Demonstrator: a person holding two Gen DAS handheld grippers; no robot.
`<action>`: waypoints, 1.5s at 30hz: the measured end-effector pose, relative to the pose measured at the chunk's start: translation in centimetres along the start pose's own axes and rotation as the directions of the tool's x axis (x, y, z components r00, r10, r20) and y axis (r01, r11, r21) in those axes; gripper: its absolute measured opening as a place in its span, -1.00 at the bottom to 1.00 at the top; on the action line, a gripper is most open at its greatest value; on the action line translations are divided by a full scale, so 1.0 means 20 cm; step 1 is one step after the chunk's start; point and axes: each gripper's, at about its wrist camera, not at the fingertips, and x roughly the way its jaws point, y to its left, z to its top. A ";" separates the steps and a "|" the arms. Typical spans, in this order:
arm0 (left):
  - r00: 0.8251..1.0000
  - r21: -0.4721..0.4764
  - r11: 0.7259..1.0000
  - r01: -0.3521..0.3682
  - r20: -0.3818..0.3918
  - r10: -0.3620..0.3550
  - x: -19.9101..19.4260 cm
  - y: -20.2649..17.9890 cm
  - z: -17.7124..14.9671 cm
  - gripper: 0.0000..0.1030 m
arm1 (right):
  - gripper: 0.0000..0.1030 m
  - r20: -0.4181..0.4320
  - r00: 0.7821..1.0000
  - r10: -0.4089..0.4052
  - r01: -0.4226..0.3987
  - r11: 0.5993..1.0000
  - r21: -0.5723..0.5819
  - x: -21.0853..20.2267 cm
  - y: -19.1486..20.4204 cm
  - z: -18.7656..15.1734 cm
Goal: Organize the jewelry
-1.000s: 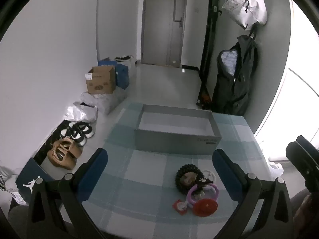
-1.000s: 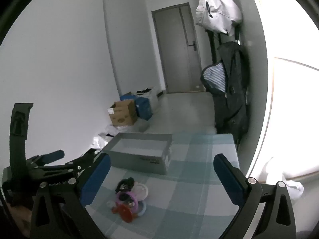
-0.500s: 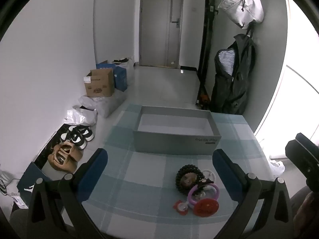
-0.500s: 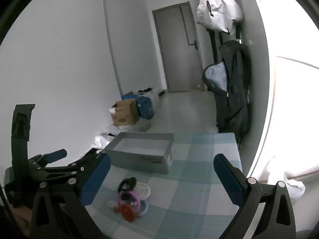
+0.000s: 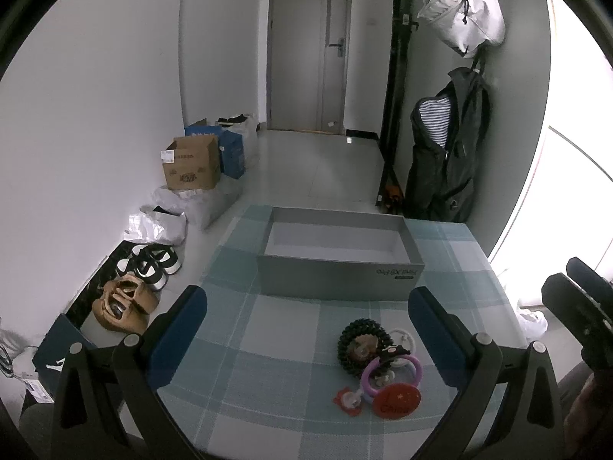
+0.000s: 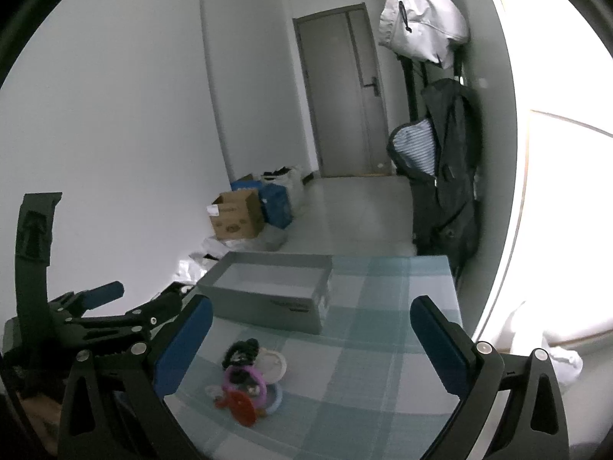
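Note:
A small heap of jewelry lies on the checked tablecloth (image 5: 268, 345): a black beaded bracelet (image 5: 363, 345), a purple ring bangle (image 5: 390, 373), a white ring (image 5: 402, 339), a red round badge (image 5: 396, 400) and a small red piece (image 5: 346, 400). The heap also shows in the right wrist view (image 6: 249, 379). An open grey box (image 5: 339, 257) stands behind it, empty inside; it also shows in the right wrist view (image 6: 268, 291). My left gripper (image 5: 306, 326) is open and empty, above the table left of the heap. My right gripper (image 6: 310, 341) is open and empty, right of the heap.
The table's left edge drops to a floor with shoes (image 5: 149, 264), plastic bags (image 5: 161, 226) and a cardboard box (image 5: 191, 165). A dark jacket (image 5: 448, 161) hangs on the right wall. A bright window lies to the right. A door (image 5: 310, 46) is at the far end.
Both grippers have drifted slightly; the box and jewelry sit a little lower and nearer in the views. Nothing was taken hold of or moved.

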 end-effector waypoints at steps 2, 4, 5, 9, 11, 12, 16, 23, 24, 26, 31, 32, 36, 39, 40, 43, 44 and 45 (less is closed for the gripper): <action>1.000 -0.002 1.000 0.003 -0.003 -0.003 0.00 0.00 0.00 0.98 | 1.00 -0.003 1.000 0.002 -0.002 1.000 0.002 0.00 0.00 0.00; 1.000 -0.002 1.000 0.005 -0.004 -0.005 0.00 0.00 0.00 0.98 | 1.00 -0.006 1.000 0.004 -0.003 1.000 0.007 0.01 -0.01 0.00; 1.000 -0.002 1.000 0.005 -0.003 -0.005 -0.01 0.01 0.00 0.98 | 1.00 -0.006 1.000 0.006 -0.006 1.000 0.009 0.01 -0.01 0.00; 1.000 -0.005 1.000 0.006 -0.005 -0.006 0.00 0.01 0.00 0.98 | 1.00 -0.004 1.000 0.005 -0.005 1.000 0.008 0.00 -0.02 0.00; 1.000 -0.010 1.000 0.010 -0.007 -0.010 -0.01 0.01 0.00 0.98 | 1.00 -0.002 1.000 0.005 -0.005 1.000 0.005 0.00 -0.02 -0.01; 1.000 -0.010 1.000 0.010 -0.007 -0.011 0.00 0.01 0.00 0.98 | 1.00 -0.004 1.000 0.006 -0.006 1.000 0.005 0.00 -0.02 -0.01; 1.000 -0.011 1.000 0.015 -0.007 -0.015 -0.01 0.02 0.00 0.98 | 1.00 -0.008 1.000 0.009 -0.009 1.000 0.005 0.00 -0.01 -0.01; 1.000 -0.005 1.000 0.021 -0.005 -0.021 -0.01 0.02 0.00 0.98 | 1.00 -0.012 1.000 0.010 -0.010 1.000 -0.002 0.00 0.00 -0.01; 1.000 -0.005 1.000 0.023 -0.008 -0.023 -0.01 0.02 0.00 0.98 | 1.00 -0.012 1.000 0.011 -0.011 1.000 -0.003 0.00 0.00 -0.01; 1.000 -0.007 1.000 0.020 -0.009 -0.020 0.00 0.03 0.00 0.98 | 1.00 -0.012 1.000 0.012 -0.012 1.000 -0.006 0.00 0.01 -0.01; 1.000 -0.007 1.000 0.008 -0.006 -0.009 0.00 0.02 0.00 0.98 | 1.00 -0.013 1.000 0.013 -0.013 1.000 -0.007 0.01 0.01 -0.01; 1.000 -0.008 1.000 0.008 -0.007 -0.008 0.00 0.02 0.00 0.98 | 1.00 -0.014 1.000 0.015 -0.015 1.000 -0.008 0.01 0.02 -0.01; 1.000 -0.009 1.000 0.010 -0.010 -0.010 0.00 0.02 0.00 0.98 | 1.00 -0.017 1.000 0.020 -0.020 1.000 -0.011 0.02 0.02 -0.01; 1.000 -0.010 1.000 0.011 -0.011 -0.011 0.00 0.02 0.00 0.98 | 1.00 -0.021 0.999 0.026 -0.026 1.000 -0.011 0.02 0.02 -0.02; 1.000 -0.010 1.000 0.011 -0.012 -0.011 0.00 0.02 0.00 0.98 | 1.00 -0.022 0.999 0.028 -0.028 1.000 -0.011 0.02 0.02 -0.02; 1.000 -0.014 1.000 0.017 -0.014 -0.017 0.00 0.02 0.00 0.98 | 1.00 -0.027 0.999 0.039 -0.039 0.999 -0.009 0.02 0.03 -0.02; 1.000 -0.015 1.000 0.019 -0.016 -0.019 0.01 0.01 0.00 0.98 | 1.00 -0.029 0.999 0.044 -0.044 0.999 -0.008 0.03 0.03 -0.02; 1.000 -0.016 1.000 0.020 -0.017 -0.020 0.01 0.02 0.00 0.98 | 1.00 -0.031 0.998 0.048 -0.048 0.999 -0.007 0.03 0.03 -0.02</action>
